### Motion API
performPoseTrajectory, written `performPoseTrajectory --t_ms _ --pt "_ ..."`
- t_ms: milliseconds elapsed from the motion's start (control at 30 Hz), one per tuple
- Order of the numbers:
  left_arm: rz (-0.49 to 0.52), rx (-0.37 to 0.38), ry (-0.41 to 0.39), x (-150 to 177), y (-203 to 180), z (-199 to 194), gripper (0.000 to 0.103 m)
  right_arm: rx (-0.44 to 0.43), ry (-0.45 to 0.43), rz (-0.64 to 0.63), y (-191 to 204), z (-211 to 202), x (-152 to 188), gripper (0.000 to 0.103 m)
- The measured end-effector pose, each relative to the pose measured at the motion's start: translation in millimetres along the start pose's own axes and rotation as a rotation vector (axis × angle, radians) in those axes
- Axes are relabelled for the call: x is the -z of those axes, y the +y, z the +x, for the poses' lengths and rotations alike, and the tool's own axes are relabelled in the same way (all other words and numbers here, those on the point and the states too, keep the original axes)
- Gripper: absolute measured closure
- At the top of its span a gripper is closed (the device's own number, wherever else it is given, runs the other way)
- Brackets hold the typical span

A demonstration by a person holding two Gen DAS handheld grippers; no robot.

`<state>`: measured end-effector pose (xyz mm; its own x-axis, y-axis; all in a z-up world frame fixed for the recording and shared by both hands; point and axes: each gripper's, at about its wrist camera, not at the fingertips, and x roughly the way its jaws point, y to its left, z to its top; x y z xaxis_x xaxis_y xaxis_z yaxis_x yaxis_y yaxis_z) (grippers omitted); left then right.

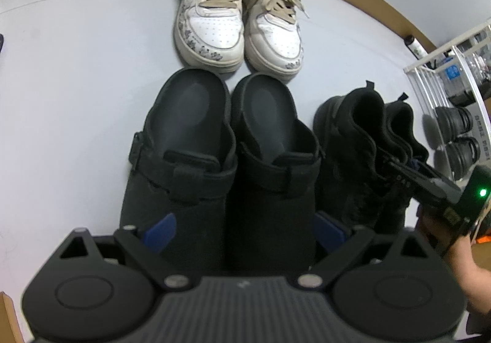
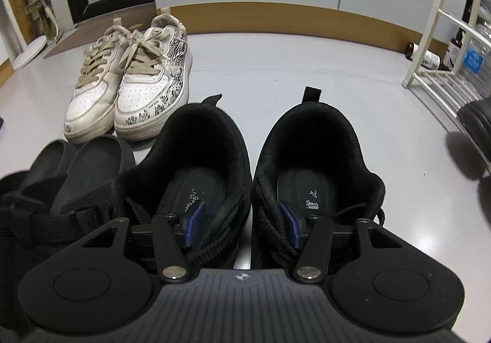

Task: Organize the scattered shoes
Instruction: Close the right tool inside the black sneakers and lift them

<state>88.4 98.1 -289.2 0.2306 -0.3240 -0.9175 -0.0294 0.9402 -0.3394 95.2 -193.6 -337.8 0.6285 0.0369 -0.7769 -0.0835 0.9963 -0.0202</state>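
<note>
Right gripper over pair of black sneakers on grey floor, one blue pad inside each shoe's opening, jaws parted. Black strapped clogs touching at left. White patterned sneakers beyond. White wire rack at right.

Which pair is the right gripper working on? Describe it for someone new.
On the grey floor, left of the white rack, stand the black lace-up sneakers. Unlike the strapped black clogs beside them, they have heel pull tabs.
</note>
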Motion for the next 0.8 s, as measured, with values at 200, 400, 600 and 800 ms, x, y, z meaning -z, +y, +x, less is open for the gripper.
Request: performPoseTrajectory --t_ms 200,400,600,800 --pt "0.005 -0.001 0.006 0 -2 2 0.006 0.01 -0.041 0.013 -2 -1 6 0.057" --pt "0.004 0.002 0.0 0 -4 2 0.006 0.074 -0.025 0.023 -1 7 4 0.064" --pt "-0.001 0.003 -0.007 -1 -2 0 0.006 0.081 0.001 -0.012 2 9 3 0.066" --pt "-0.004 0.006 -0.014 -2 -1 -1 0.006 0.102 0.062 -0.064 10 7 0 0.064"
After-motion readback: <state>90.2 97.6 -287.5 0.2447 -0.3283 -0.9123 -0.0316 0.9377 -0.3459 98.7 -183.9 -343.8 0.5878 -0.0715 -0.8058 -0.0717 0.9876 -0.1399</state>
